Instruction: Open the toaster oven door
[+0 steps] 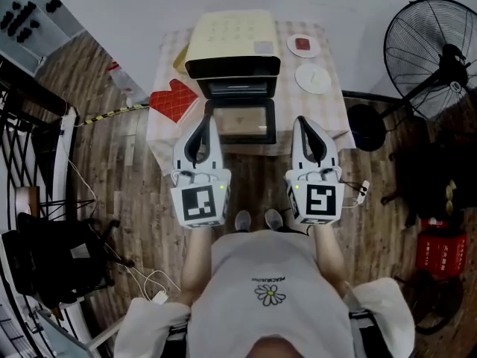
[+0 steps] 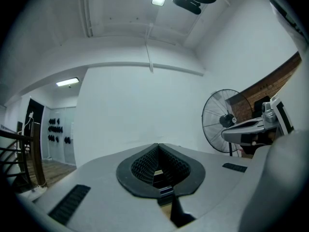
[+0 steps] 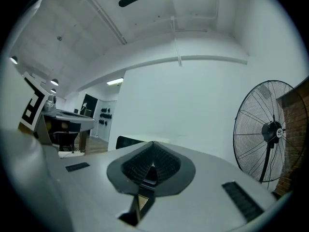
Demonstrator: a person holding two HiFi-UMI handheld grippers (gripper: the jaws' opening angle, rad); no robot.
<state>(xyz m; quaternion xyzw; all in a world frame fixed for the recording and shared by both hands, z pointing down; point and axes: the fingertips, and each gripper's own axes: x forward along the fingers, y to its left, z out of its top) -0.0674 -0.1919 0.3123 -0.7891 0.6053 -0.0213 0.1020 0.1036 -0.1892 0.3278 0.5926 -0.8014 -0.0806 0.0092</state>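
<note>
We face a desk (image 1: pixel 159 134) under a checked cloth, with a standing fan (image 1: pixel 432 54) on the floor to its right. The toaster oven (image 1: pixel 232 43) sits at the middle of the desk, its door (image 1: pixel 240 121) folded down flat toward us. Our left gripper (image 1: pixel 211 119) and right gripper (image 1: pixel 299 120) flank that door, each with its jaws pressed together on nothing. A red oven mitt (image 1: pixel 174 99) lies left of the oven. A bare plate (image 1: pixel 313 78) and a plate bearing something red (image 1: pixel 303 45) lie to its right.
</note>
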